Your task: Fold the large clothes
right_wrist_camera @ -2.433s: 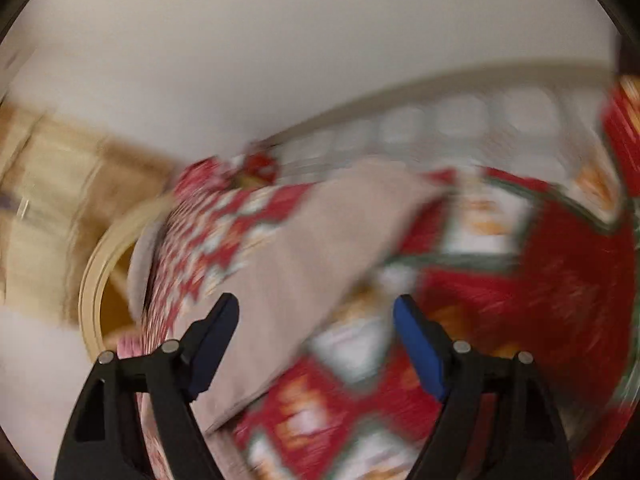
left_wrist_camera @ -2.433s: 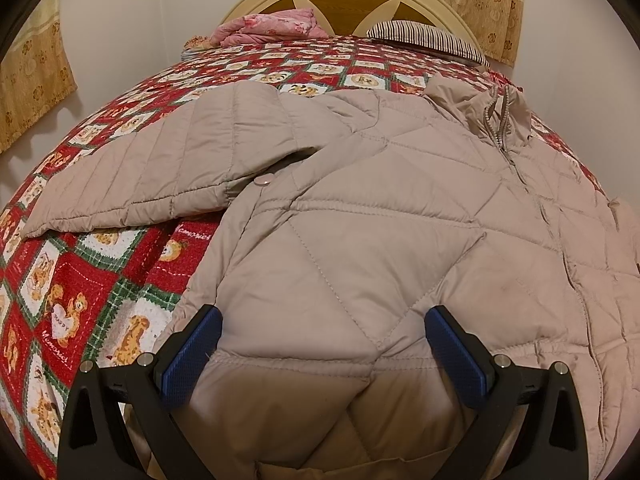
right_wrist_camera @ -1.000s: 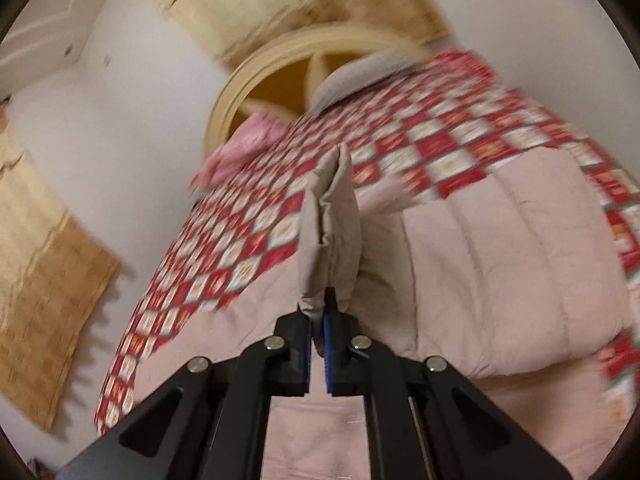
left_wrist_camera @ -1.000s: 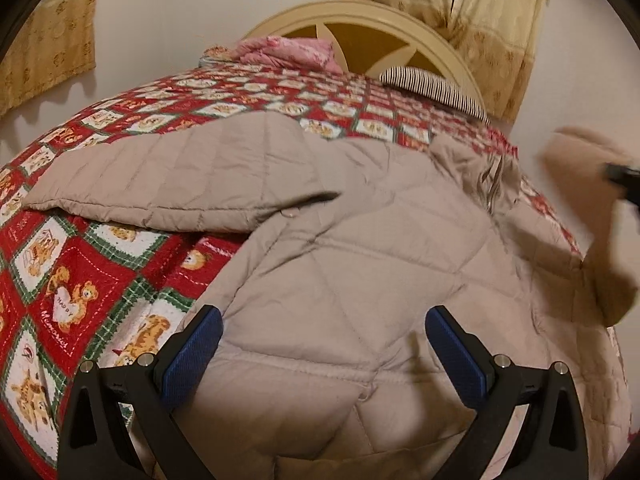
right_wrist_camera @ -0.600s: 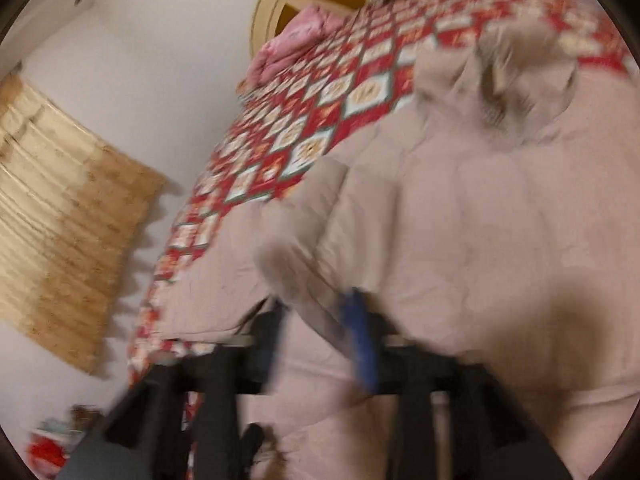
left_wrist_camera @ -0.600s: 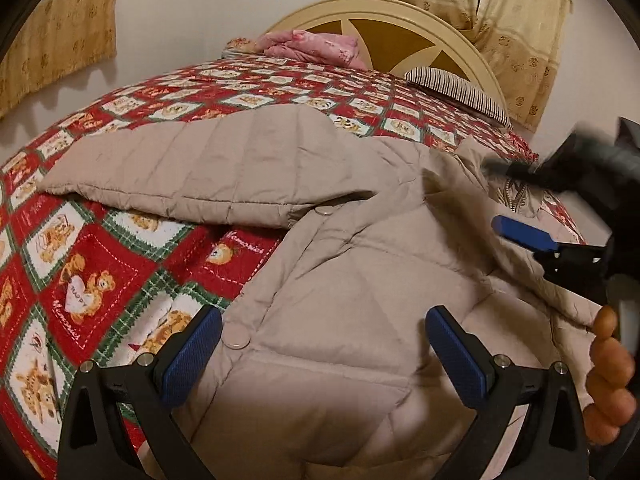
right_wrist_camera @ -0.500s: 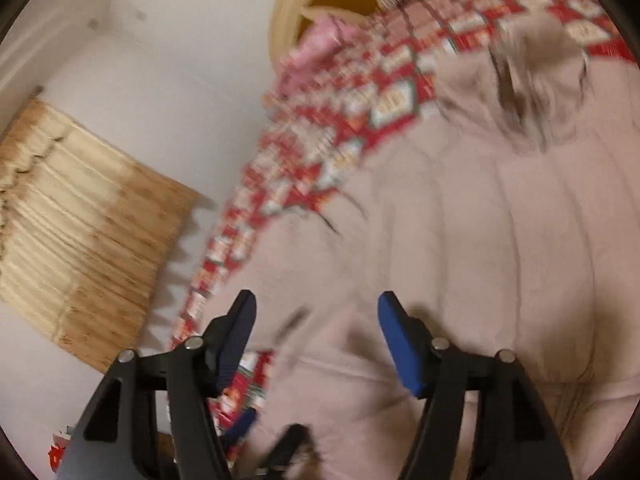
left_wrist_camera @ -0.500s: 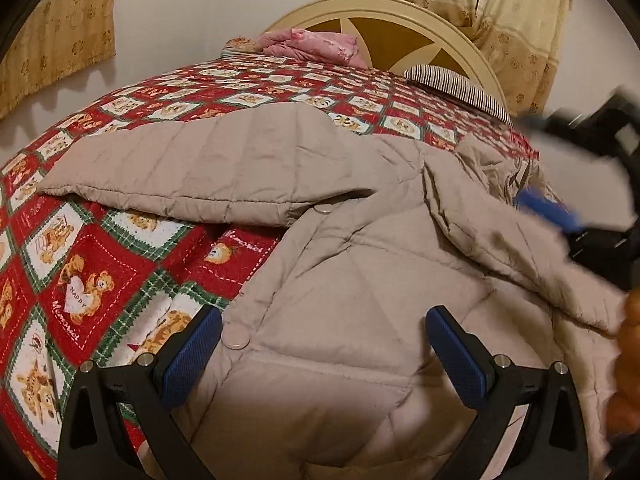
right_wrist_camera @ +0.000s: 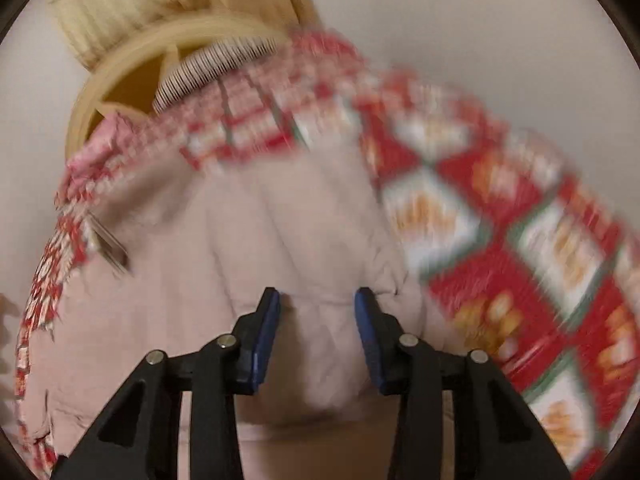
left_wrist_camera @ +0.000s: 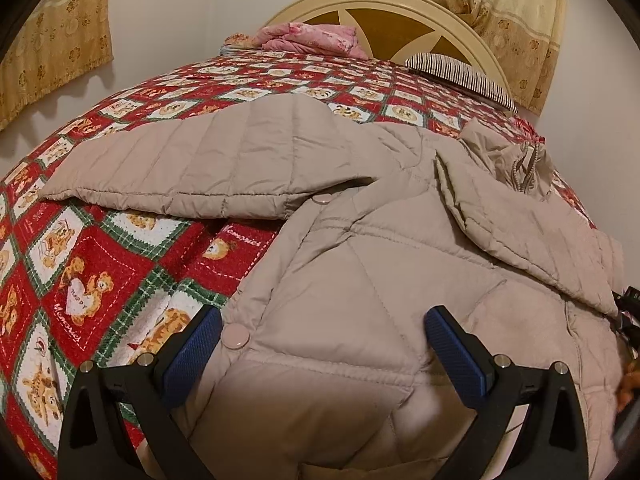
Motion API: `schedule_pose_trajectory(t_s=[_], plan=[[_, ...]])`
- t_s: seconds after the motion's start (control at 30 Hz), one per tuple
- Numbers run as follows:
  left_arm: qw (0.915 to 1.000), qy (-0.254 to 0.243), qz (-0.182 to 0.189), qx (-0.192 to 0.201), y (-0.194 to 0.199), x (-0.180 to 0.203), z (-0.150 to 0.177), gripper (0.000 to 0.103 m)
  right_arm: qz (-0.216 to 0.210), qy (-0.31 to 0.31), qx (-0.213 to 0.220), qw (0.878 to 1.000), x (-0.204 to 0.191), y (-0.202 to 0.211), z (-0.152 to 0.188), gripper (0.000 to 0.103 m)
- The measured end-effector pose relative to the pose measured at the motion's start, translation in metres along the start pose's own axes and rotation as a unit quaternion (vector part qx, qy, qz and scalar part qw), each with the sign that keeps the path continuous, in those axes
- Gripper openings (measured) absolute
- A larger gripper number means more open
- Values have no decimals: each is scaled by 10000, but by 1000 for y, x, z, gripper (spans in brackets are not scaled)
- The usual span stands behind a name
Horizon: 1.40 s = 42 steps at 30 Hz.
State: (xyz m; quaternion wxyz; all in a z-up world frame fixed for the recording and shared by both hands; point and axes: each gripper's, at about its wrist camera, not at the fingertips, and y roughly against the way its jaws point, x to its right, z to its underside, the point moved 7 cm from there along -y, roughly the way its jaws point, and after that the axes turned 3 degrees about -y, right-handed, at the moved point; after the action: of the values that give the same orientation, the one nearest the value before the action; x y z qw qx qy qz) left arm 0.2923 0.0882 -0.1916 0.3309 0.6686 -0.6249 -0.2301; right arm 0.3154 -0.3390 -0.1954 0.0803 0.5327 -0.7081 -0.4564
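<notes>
My left tool: jaws spread wide, blue ribbed pads clear of the cloth, nothing held. It hangs over the hem end of the jacket.

My right tool: jaws partly apart and just been closing. A puffed fold of the jacket bulges up between the pads; whether they press on it I cannot tell, the view is smeared.

Jacket: beige, quilted, diamond stitching on the body, straight channel stitching on the sleeves. It lies flat on the bed, long axis running from the hem near my left tool up to the collar, which points toward the headboard. One sleeve stretches out sideways to the left of the body, at a right angle to the long axis. The other sleeve is folded in over the chest, slanting down from the collar. Round pale snaps line the front edge.

Bedspread: red and green checks with teddy-bear squares, under the whole jacket. Past the collar, by the arched cream headboard: a striped pillow and a pink bundle of cloth. Yellow patterned curtains behind.
</notes>
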Motion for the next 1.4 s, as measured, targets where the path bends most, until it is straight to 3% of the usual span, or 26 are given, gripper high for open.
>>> schedule_pose_trajectory(t_s=[0.1, 0.23, 0.3, 0.37, 0.43, 0.53, 0.67, 0.8, 0.87, 0.93, 0.97, 1.0, 1.13, 1.2, 1.27, 1.4], plan=[[9999, 23, 48, -113, -3, -1, 1, 102, -297, 139, 307, 9990, -9, -1, 4, 58], [9992, 61, 286, -262, 6, -10, -3, 102, 24, 897, 318, 9955, -35, -3, 12, 96], [9985, 443, 282, -157, 22, -38, -13, 102, 210, 1182, 320, 9923, -39, -7, 15, 102], [9948, 998, 177, 142, 37, -74, -27, 102, 245, 1232, 389, 9913, -34, -2, 17, 102], [9831, 1763, -102, 484, 49, -126, -42, 102, 61, 1078, 435, 9932, -24, 4, 16, 102], [9532, 2859, -626, 763, 52, -205, -55, 102, -159, 865, 453, 9951, -13, 4, 13, 102], [9224, 3621, -1299, 349, 25, -276, -59, 102, -121, 892, 444, 9949, -16, 5, 15, 102], [9097, 3899, -1422, -143, -8, -294, -48, 102, -99, 909, 424, 9949, -15, 5, 14, 102], [9108, 3780, -1656, -114, -12, -296, -50, 101, -93, 909, 422, 9949, -16, 6, 15, 102], [9194, 3598, -1587, 52, -13, -287, -57, 74, -81, 916, 419, 9949, -16, 6, 15, 103], [9232, 3600, -1348, 48, -18, -282, -59, 39, -72, 919, 416, 9949, -16, 5, 15, 103], [9229, 3667, -1177, -25, -24, -280, -59, 30, -64, 924, 412, 9949, -16, 5, 15, 103], [9209, 3771, -982, 28, -31, -280, -64, 26, -58, 927, 408, 9948, -17, 5, 16, 103], [9234, 3773, -688, 136, -32, -279, -68, 6, -60, 924, 409, 9949, -17, 4, 16, 103], [9243, 3770, -552, 229, -35, -282, -73, 5, -58, 923, 408, 9949, -17, 4, 16, 103], [9456, 3073, -874, 614, -14, -265, -94, 4, -59, 913, 414, 9949, -17, 5, 16, 103]])
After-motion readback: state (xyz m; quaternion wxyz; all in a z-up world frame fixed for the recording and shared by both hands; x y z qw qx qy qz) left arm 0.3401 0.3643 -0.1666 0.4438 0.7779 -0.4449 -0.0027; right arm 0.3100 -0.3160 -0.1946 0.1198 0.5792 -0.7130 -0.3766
